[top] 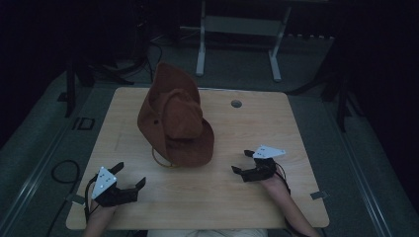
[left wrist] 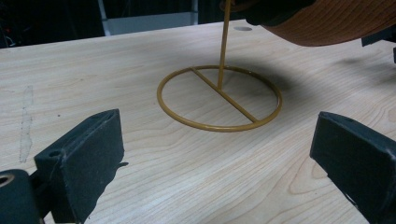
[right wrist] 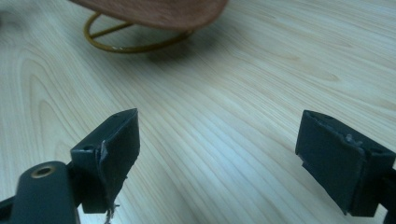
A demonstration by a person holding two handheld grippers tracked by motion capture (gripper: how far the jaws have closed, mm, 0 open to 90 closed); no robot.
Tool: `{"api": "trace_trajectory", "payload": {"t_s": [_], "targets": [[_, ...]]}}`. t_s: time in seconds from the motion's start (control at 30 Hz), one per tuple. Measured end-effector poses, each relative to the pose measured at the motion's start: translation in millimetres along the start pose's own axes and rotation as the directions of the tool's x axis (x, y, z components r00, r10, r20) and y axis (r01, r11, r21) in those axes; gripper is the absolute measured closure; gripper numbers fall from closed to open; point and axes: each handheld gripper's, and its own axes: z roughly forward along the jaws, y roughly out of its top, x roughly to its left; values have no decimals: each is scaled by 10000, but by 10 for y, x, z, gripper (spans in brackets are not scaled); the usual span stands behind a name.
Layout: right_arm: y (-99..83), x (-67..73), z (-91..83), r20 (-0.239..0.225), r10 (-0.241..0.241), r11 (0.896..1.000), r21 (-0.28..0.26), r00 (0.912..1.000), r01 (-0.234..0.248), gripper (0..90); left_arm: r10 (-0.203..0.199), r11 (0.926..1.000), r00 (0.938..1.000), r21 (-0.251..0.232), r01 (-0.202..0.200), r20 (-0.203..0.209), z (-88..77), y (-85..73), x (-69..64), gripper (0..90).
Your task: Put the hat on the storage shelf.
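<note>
Starting at the left of the high view: the left gripper (top: 130, 176), black with a grey three-cornered plate on top, is held low over the near left part of a light wooden table (top: 276, 128), its jaws spread wide and holding nothing, with the person's forearm entering from the bottom edge. In the left gripper view the same gripper (left wrist: 212, 154) frames bare wood between its two black jaws, and beyond them a yellow wire stand (left wrist: 219, 98) rests on the table: a flat ring base with a crossbar and a thin upright rod. Centre: a brown wide-brimmed hat (top: 175, 118) sits tilted on the stand (top: 160, 159), its crown facing the camera, near the middle of the table and well apart from both grippers. A small round hole (top: 236, 103) lies in the tabletop just right of the hat. Right: the right gripper (top: 241, 162), also plated, hovers near the right side, jaws wide apart and empty, pointing toward the hat. The right gripper view shows this gripper (right wrist: 217, 135) over bare wood, with the hat brim (right wrist: 159, 11) and stand ring (right wrist: 116, 44) at the top.
</note>
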Motion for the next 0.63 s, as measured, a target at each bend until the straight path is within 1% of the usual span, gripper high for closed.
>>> {"api": "trace_trajectory", "payload": {"t_s": [0.13,0.17,0.2,0.33,0.43,0.63], "targets": [[-71,-39,-81,168,169,9999,21,9997,-169,137,4,10000,10000,-21,-4,-24,-9,3,11,36],[-87,-47,-101,268,153,9999,-3,9995,-153,136,-50,10000,10000,-48,50,-30,-10,3,14,35],[-110,-52,-128,501,185,9998,-80,9986,-181,135,-48,10000,10000,-53,48,-40,-11,2,15,36],[-165,-90,-200,860,247,9997,-83,9960,-241,132,-79,10000,9999,-61,79,-67,-12,1,19,36],[-191,-118,-236,964,359,9993,-82,9947,-353,132,-92,9999,9999,-64,91,-61,-14,2,19,36],[-198,-125,-227,858,328,9995,-53,9958,-325,132,-108,9999,9999,-68,107,-54,-15,-1,20,36]]}}
